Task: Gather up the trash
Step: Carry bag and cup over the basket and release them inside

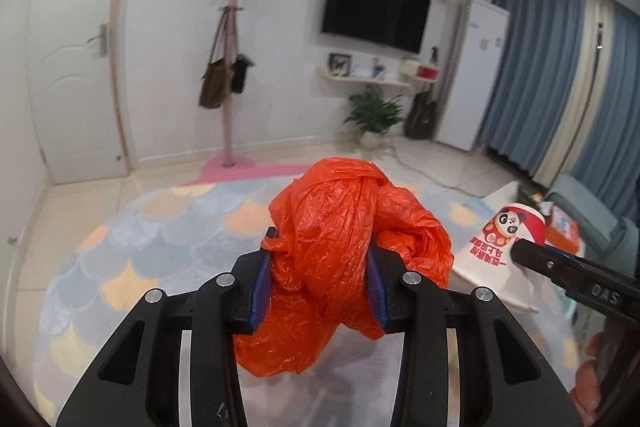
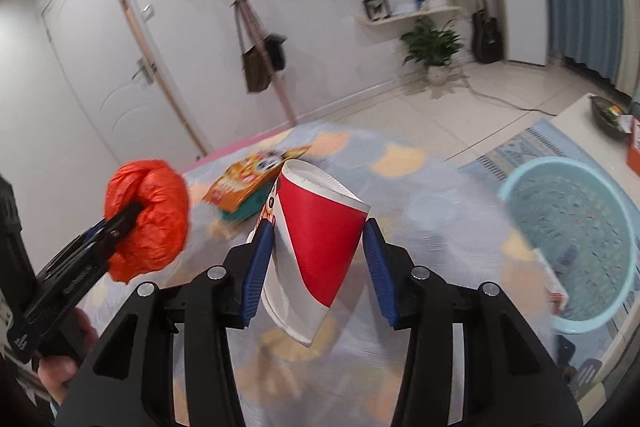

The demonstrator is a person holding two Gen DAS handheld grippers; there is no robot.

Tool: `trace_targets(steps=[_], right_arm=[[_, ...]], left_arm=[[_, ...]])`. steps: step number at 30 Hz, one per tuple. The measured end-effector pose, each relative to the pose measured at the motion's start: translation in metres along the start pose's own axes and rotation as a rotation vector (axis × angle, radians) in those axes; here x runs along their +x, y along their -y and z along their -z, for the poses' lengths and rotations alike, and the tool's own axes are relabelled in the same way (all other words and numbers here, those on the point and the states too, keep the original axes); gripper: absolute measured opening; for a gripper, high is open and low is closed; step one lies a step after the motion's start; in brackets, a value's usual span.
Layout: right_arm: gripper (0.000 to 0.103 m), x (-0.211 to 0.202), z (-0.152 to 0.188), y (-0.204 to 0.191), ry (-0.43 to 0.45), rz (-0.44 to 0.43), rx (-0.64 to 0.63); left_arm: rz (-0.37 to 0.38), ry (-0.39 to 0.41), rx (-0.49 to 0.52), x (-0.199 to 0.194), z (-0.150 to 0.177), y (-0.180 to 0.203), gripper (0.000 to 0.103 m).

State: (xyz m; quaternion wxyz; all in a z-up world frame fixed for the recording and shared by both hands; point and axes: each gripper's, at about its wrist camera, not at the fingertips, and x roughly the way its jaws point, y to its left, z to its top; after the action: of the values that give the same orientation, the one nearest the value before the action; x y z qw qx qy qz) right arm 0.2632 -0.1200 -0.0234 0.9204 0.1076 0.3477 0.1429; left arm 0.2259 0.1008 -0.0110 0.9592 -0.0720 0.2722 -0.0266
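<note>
My left gripper (image 1: 320, 263) is shut on a crumpled orange plastic bag (image 1: 340, 227) and holds it above the rug. The bag also shows at the left of the right wrist view (image 2: 148, 215). My right gripper (image 2: 318, 247) is shut on a red and white paper cup (image 2: 316, 251) with a panda print; the cup also shows at the right of the left wrist view (image 1: 508, 243). A light blue basket (image 2: 576, 239) stands on the floor to the right. An orange snack packet (image 2: 252, 183) lies on the rug beyond the cup.
A pastel scale-pattern rug (image 1: 132, 259) covers the floor. A pink coat stand (image 1: 232, 67) with bags, a door (image 1: 68, 59), a wall TV (image 1: 376, 7), a potted plant (image 1: 372, 115) and a guitar (image 1: 422, 115) line the far wall. A table (image 2: 584, 115) stands right.
</note>
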Motion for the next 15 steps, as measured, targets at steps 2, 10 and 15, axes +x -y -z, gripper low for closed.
trace_targets(steps=[2, 10, 15], right_arm=[[0.043, -0.017, -0.004, 0.012, 0.038, 0.031, 0.016], [0.043, -0.079, -0.019, 0.056, 0.184, 0.141, 0.045], [0.043, -0.112, -0.023, 0.096, 0.255, 0.18, 0.112]], left_arm=[[0.034, 0.009, 0.013, -0.007, -0.002, 0.013, 0.038], [0.146, 0.051, 0.106, -0.023, -0.017, 0.082, 0.038], [0.194, 0.069, 0.162, -0.026, -0.023, 0.127, 0.038]])
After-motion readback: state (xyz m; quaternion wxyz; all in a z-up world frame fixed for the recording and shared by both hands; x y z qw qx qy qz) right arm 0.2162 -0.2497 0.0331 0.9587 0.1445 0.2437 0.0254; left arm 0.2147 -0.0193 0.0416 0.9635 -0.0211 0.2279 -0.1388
